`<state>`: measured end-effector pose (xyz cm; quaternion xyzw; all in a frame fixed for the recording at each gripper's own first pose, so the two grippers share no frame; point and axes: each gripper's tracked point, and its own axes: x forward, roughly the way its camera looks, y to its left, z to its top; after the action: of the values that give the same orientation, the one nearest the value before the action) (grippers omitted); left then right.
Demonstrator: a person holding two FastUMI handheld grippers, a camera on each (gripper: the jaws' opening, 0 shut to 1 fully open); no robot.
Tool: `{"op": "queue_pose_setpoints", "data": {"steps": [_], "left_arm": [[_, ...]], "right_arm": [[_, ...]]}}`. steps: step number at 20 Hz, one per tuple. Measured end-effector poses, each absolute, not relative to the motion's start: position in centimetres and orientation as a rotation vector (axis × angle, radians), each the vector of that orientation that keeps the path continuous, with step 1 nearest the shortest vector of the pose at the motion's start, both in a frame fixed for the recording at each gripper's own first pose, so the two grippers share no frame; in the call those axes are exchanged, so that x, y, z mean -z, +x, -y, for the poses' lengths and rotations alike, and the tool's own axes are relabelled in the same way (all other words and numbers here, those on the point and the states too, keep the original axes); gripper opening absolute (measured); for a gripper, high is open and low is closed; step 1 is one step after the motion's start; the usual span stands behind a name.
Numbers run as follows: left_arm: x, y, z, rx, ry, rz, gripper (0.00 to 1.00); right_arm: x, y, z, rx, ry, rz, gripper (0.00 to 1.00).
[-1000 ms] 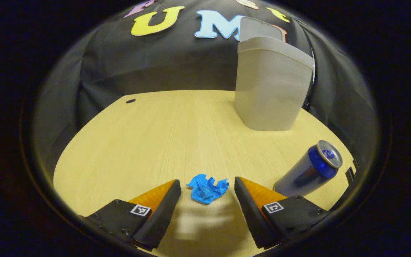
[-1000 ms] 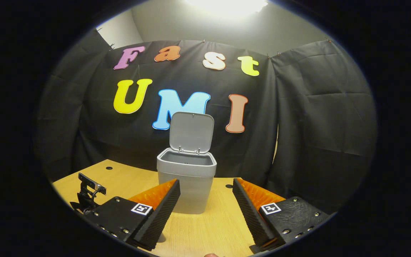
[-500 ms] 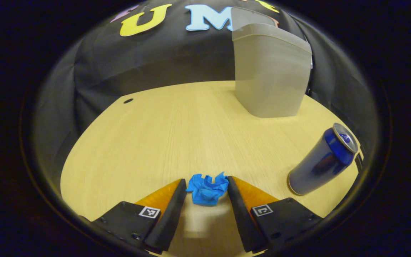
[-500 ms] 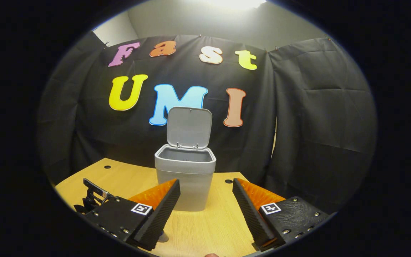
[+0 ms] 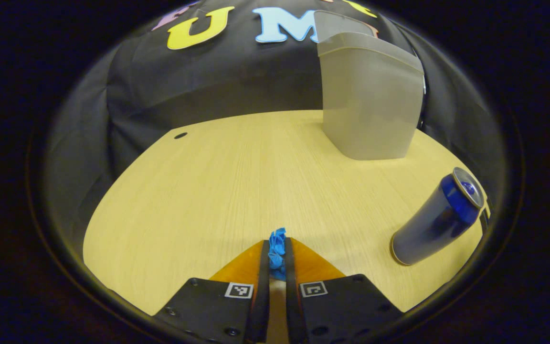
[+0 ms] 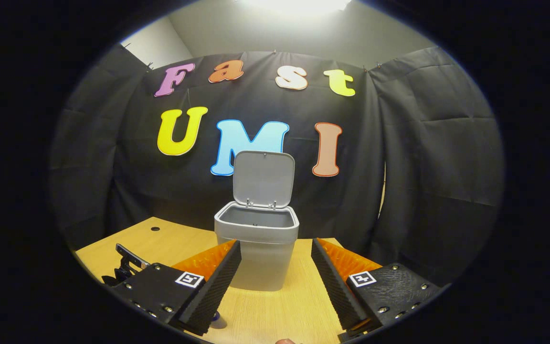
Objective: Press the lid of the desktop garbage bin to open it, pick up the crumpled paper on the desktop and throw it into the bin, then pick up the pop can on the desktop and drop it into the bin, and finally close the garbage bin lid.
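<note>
Wooden desk (image 5: 237, 181): pale and grained, we see it spread beneath both grippers, with the booth's black cloth behind it.
Bin (image 6: 257, 248): grey plastic, upright at the far side of the desk; its lid (image 6: 263, 179) stands raised at the back, and we look into the open mouth.
Pop can (image 5: 435, 220): blue, upright on the desk to the right in the left gripper view, well apart from the bin.
Left gripper (image 5: 276, 253): low over the desk, we find its fingers pressed in from both sides on the paper.
Right gripper (image 6: 275, 272): jaws spread wide, nothing between them, facing the bin.
Crumpled paper (image 5: 277, 248): blue, squeezed narrow between the left fingers; it seems to touch the desk, though we cannot be sure.
</note>
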<state>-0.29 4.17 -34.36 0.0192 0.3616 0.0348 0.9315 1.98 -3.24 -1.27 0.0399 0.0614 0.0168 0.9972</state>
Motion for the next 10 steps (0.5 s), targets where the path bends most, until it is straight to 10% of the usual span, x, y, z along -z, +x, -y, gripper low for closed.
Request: {"op": "queue_pose_setpoints", "data": {"steps": [10], "left_arm": [[25.8,2.1,-3.6,-0.166,-0.080,-0.616,0.15]], "right_arm": [[1.8,1.7,8.4,-0.012,0.096,-0.088,0.95]]}}
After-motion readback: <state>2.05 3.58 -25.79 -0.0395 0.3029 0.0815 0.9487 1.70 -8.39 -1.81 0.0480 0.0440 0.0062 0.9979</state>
